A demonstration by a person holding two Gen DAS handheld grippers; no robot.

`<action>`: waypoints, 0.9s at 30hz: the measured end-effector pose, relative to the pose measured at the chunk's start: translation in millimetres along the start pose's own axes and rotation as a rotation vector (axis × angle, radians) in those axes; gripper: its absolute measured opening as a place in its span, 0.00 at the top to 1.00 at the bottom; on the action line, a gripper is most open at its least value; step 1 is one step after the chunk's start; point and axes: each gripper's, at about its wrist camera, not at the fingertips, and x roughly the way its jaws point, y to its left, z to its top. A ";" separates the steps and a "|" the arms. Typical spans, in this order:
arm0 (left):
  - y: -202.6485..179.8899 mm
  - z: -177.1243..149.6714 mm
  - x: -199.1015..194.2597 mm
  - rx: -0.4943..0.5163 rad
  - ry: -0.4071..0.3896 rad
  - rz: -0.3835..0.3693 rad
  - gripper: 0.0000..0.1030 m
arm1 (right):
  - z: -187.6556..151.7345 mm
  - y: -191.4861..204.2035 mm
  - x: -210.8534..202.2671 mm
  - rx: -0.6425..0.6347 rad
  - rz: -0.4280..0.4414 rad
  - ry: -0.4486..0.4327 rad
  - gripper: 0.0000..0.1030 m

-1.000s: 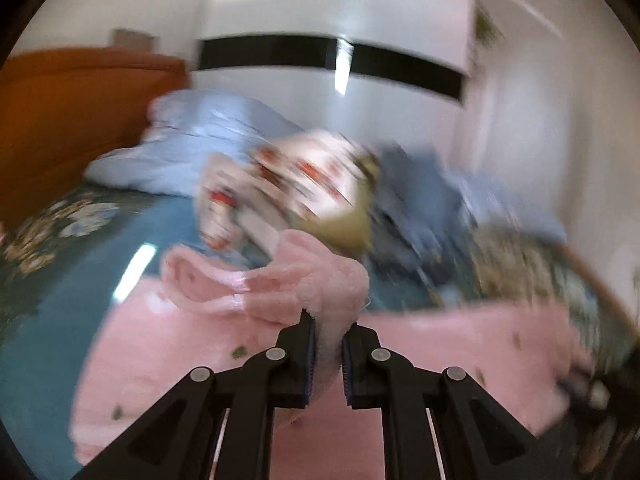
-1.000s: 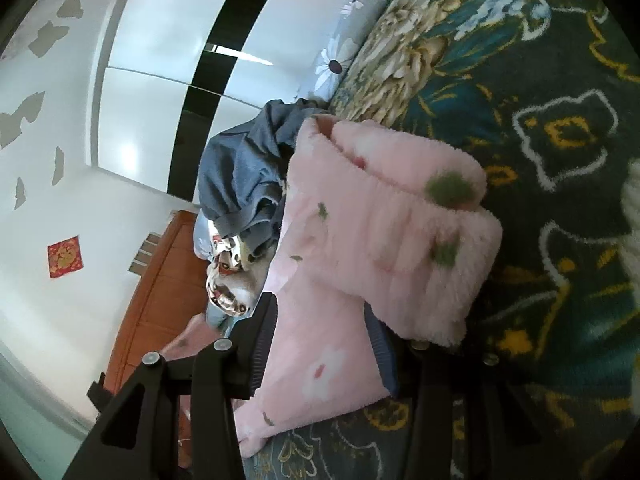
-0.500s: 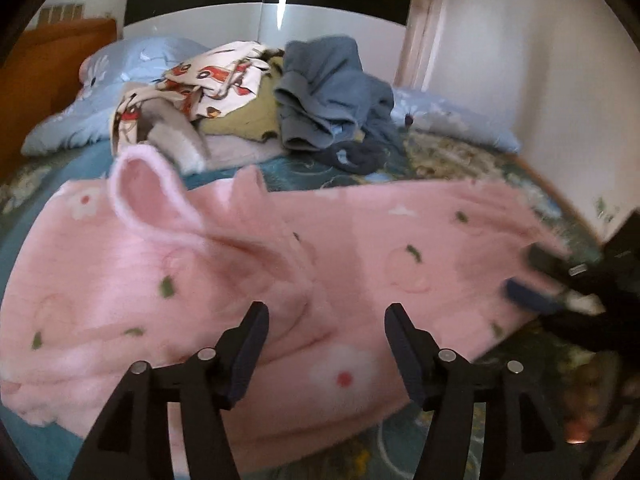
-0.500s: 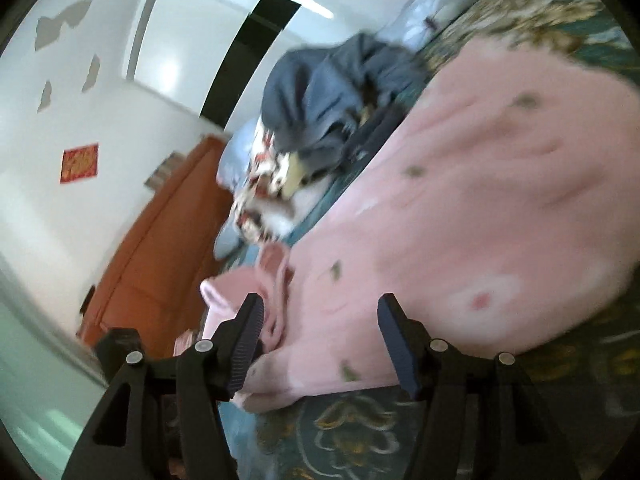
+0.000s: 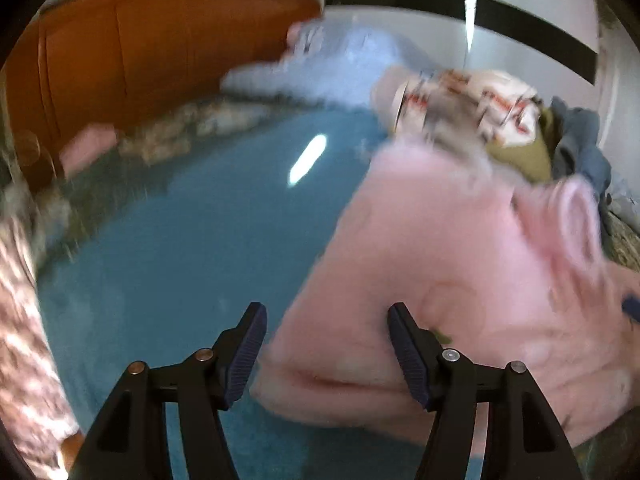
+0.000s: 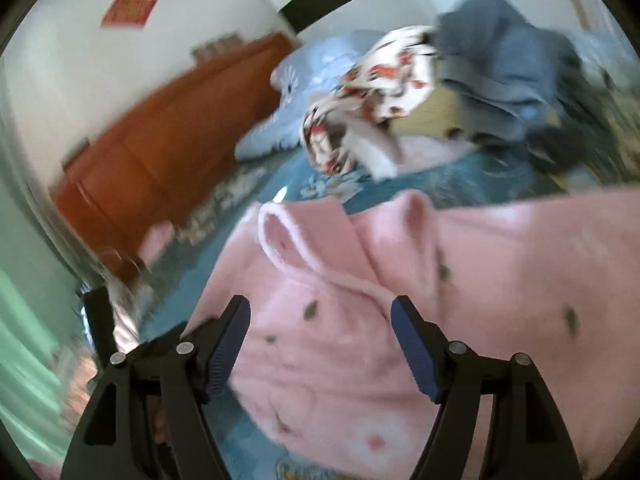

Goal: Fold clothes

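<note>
Left wrist view: the left gripper (image 5: pixel 326 354) hangs with jaws opening and nothing pinched, the near edge of the pink fleece garment (image 5: pixel 460 280) lying ahead between its fingers on the teal bedspread (image 5: pixel 180 240). Right gripper (image 6: pixel 320 348), jaws likewise opening and empty, hovers above the same garment's hood. Judged partly folded; the heap of unfolded clothes (image 6: pixel 440 80) beyond remains untouched.

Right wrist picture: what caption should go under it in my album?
Right claw opening empty above the fluffy pink garment on the blue bedspread, unfolded clothes pile behind.
</note>
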 end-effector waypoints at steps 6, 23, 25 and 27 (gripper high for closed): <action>19.5 -8.0 -1.1 -0.067 0.016 -0.078 0.28 | 9.3 41.7 54.0 -0.229 -0.159 0.069 0.28; 45.5 -6.3 5.0 -0.193 0.004 -0.238 0.28 | 20.0 -95.6 7.0 0.405 -0.057 -0.002 0.91; 49.0 -5.2 1.9 -0.206 -0.014 -0.239 0.28 | 10.8 -104.3 -1.3 0.429 -0.063 -0.005 0.89; 51.7 -4.7 -0.1 -0.220 -0.028 -0.239 0.28 | 5.2 -104.2 -10.7 0.438 -0.033 -0.029 0.89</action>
